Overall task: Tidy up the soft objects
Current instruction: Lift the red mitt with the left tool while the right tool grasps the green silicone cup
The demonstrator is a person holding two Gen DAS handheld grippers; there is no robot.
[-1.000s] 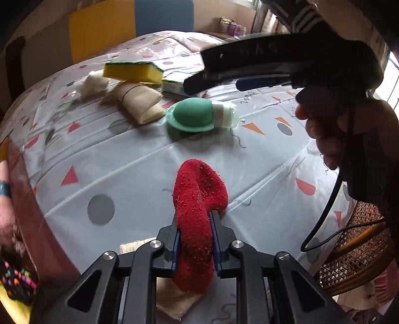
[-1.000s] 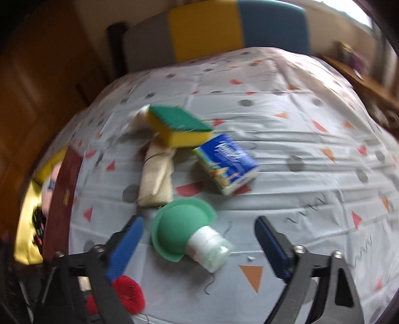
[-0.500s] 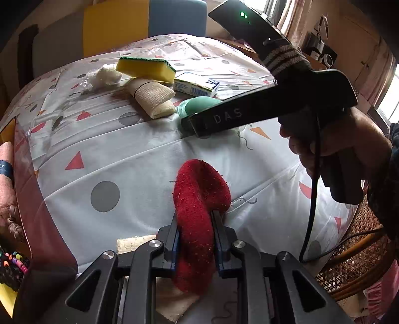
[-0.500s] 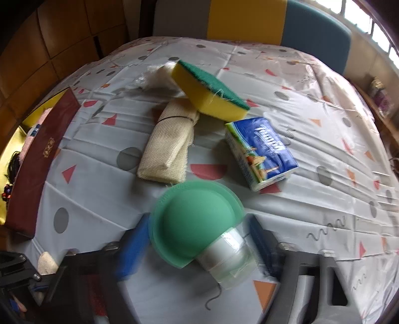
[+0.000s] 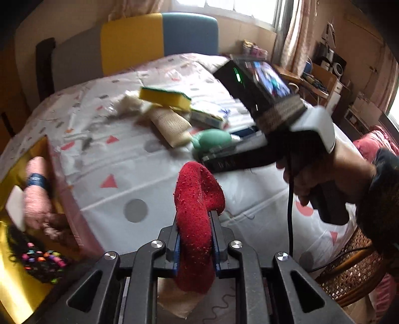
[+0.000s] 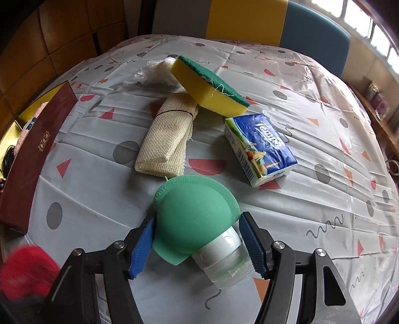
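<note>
Daylight enters through the window behind the chair, blown out to white in the left wrist view. That view is motion-blurred: the sponge and the tablecloth around it smear. The right wrist view is sharp around the sponge, which casts a soft shadow; only the red sock is blurred. Both views bend strongly and darken at the corners
</note>
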